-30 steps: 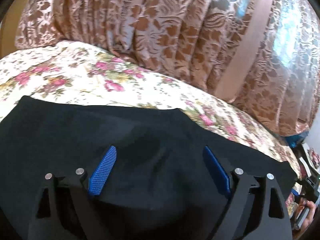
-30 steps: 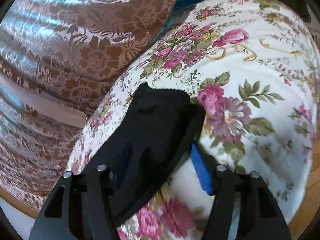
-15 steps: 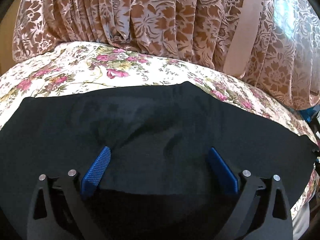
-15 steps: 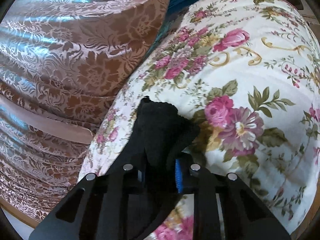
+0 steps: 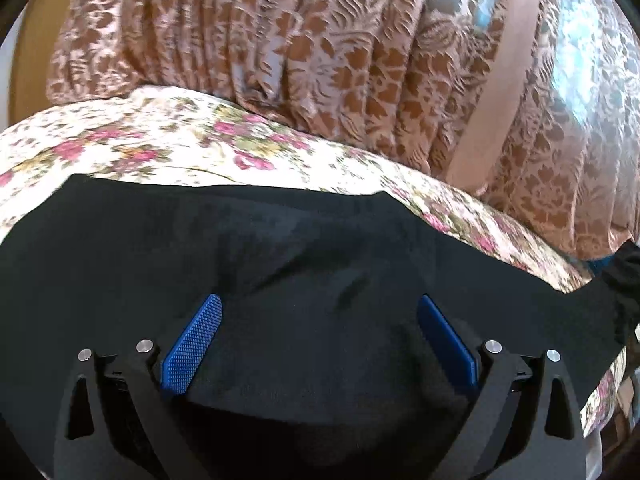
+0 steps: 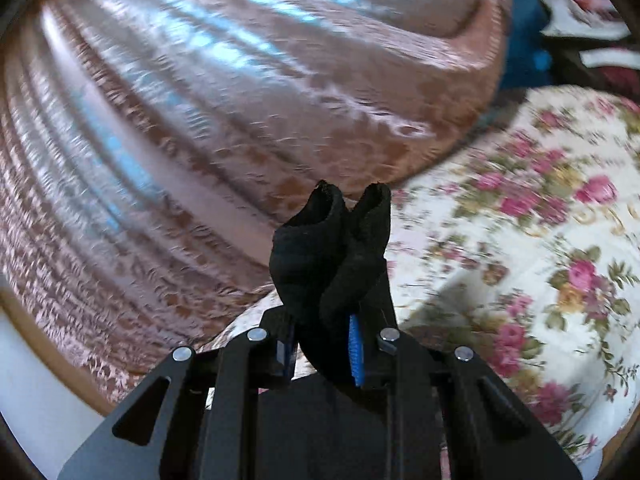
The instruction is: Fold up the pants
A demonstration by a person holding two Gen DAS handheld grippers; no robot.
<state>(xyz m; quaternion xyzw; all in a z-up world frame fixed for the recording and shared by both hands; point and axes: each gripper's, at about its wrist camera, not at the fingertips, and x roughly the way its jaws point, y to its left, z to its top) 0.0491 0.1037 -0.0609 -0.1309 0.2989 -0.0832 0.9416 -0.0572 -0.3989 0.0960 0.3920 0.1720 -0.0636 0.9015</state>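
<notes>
While left gripper [image 5: 318, 334] gapes, right gripper [image 6: 322, 354] pinches pants [image 6: 332, 248].

Black pants [image 5: 312, 264] lie spread flat, one bunched end [image 6: 332, 248] lifted.

Brocade curtain [image 5: 360, 60] walls off the floral bedspread's [image 5: 160, 148] far side.

The black pants [image 5: 320, 264] run off the left wrist view's left and bottom edges, covering much of the floral bed [image 5: 168, 148]. In the right wrist view, the curtain [image 6: 224, 112] and bed are motion-blurred, and bunched cloth hides the right hand-held gripper [image 6: 320, 344]'s pads.
</notes>
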